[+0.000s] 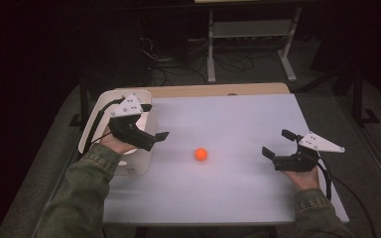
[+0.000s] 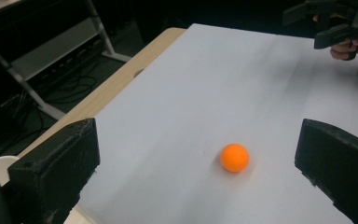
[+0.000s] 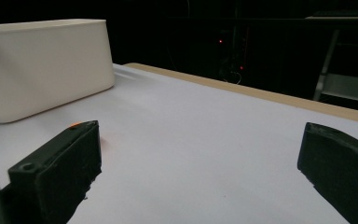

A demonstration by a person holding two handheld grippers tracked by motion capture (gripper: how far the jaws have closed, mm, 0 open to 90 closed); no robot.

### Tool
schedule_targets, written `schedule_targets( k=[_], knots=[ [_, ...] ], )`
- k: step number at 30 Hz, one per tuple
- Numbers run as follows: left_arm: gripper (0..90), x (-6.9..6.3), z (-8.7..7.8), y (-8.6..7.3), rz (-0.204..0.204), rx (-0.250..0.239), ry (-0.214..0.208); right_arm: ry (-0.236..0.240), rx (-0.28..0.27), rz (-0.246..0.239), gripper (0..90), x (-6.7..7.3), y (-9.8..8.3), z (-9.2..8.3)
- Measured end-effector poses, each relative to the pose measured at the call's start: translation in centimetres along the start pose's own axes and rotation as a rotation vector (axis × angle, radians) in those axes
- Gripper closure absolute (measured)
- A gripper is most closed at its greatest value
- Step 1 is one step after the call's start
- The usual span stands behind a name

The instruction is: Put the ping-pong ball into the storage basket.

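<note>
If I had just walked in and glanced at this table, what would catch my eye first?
Most likely the small orange ball, bright and alone near the middle of the white table. Next, the two black grippers flanking it with jaws apart: the left gripper held above a white bin at the table's left edge, and the right gripper low over the table on the other side.

A smooth matt orange ball (image 1: 201, 154) lies on the matt white sheet (image 1: 238, 124) over a wooden table (image 1: 203, 90).
</note>
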State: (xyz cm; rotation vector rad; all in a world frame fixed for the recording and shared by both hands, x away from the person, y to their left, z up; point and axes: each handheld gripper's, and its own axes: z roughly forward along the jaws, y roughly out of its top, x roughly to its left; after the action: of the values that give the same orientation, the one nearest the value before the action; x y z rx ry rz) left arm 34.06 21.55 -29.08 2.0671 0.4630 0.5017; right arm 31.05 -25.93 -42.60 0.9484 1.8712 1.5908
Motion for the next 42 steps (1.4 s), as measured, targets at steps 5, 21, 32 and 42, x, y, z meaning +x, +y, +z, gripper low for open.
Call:
schedule_targets(
  k=[5, 21, 32, 42],
  knots=[
    [0.0, -0.1, 0.8, 0.4, 0.013, 0.022, -0.022, 0.002, 0.001, -0.001, 0.0, 0.0, 0.0, 0.0],
    [0.0, -0.3, 4.1, 1.2, 0.05, 0.135, -0.097, 0.012, -0.005, -0.005, 0.0, 0.1, 0.0, -0.1],
    [0.0, -0.4, 6.2, 1.8, 0.072, 0.226, -0.122, 0.016, -0.008, -0.007, 0.0, 0.0, 0.0, -0.1],
    [0.0, -0.4, 7.7, 2.0, 0.077, 0.299, -0.168, 0.021, -0.008, -0.009, 0.0, 0.1, 0.0, -0.1]
  ],
)
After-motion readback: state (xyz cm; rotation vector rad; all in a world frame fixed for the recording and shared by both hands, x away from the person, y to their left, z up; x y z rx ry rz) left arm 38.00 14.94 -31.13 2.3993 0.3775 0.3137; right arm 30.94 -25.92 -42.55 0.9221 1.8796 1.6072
